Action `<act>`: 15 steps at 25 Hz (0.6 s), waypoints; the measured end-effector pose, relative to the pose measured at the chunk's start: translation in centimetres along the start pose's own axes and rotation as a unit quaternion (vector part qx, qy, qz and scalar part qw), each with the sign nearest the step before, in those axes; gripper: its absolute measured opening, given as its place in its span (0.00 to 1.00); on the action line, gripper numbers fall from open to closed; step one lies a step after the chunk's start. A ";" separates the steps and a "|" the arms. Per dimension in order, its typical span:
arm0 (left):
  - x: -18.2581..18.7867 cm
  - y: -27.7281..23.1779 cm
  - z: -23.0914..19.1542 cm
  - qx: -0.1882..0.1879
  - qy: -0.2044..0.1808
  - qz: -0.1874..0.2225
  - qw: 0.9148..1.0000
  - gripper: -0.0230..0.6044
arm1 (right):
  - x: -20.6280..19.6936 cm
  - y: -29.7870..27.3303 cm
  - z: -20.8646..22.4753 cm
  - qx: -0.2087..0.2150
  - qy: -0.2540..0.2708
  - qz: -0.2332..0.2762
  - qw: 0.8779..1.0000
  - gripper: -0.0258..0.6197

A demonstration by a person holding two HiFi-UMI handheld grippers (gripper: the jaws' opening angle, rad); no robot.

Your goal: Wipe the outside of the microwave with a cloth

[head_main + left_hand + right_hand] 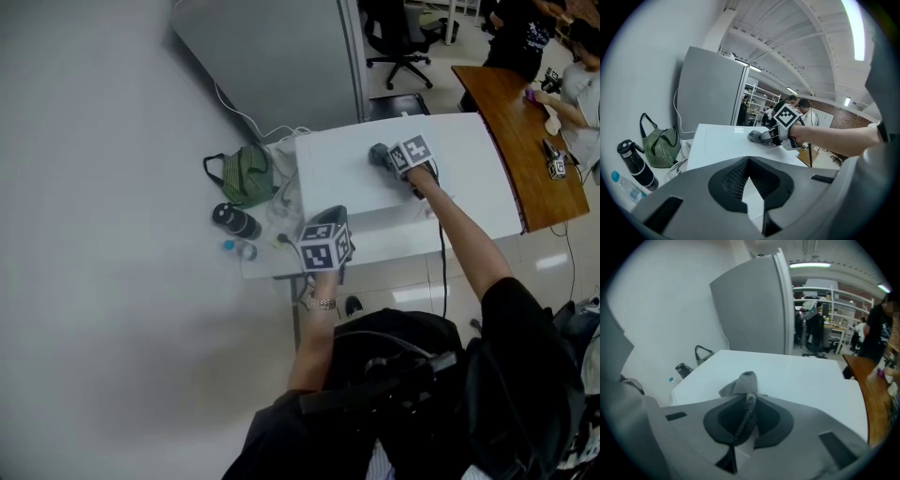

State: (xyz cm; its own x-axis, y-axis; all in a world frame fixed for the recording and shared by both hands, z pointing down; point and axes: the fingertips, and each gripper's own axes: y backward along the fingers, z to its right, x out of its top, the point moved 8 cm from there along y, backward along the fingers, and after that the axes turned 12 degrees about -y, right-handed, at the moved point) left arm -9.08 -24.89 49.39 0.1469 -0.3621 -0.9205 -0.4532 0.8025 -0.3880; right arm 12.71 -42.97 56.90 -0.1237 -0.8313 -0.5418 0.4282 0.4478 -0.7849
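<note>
The white microwave (361,183) stands on a white table (403,246); I look down on its flat top (722,140) (806,376). A grey cloth (379,153) (756,136) (744,381) lies bunched on that top near its middle. My right gripper (392,161) (749,397) is shut on the cloth, which runs between the jaws, and it also shows in the left gripper view (771,136). My left gripper (328,217) (749,160) hovers at the microwave's front left corner, shut with nothing in it.
Left of the microwave are a green striped bag (246,173) (658,147), a black bottle (234,221) (635,164), a small water bottle (239,248) and white cables. A grey cabinet (272,56) stands behind. A wooden table (520,141) with people is at the right.
</note>
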 end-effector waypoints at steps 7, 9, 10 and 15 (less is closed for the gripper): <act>-0.3 -1.4 1.3 -0.029 -0.006 -0.007 1.000 0.03 | -3.4 7.5 12.2 -0.085 -0.085 0.032 0.992 0.10; -0.3 -1.3 1.2 -0.029 -0.005 -0.006 1.000 0.03 | -3.6 8.0 12.7 -0.108 -0.084 0.027 0.990 0.10; -0.2 -1.2 1.1 -0.028 -0.005 -0.005 1.000 0.03 | -3.6 8.1 12.4 -0.118 -0.084 0.026 0.989 0.10; -0.9 -0.2 -0.5 -0.005 0.006 -0.007 1.000 0.03 | -1.8 6.1 2.2 -0.055 -0.038 0.055 0.996 0.10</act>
State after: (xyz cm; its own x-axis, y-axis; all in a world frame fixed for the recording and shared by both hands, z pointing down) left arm -9.52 -24.97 50.37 0.1433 -0.3794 -0.9141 -0.4603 0.7921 -0.4009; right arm 17.55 -39.47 53.75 -0.0114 -0.7953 -0.6061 0.3335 0.5684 -0.7521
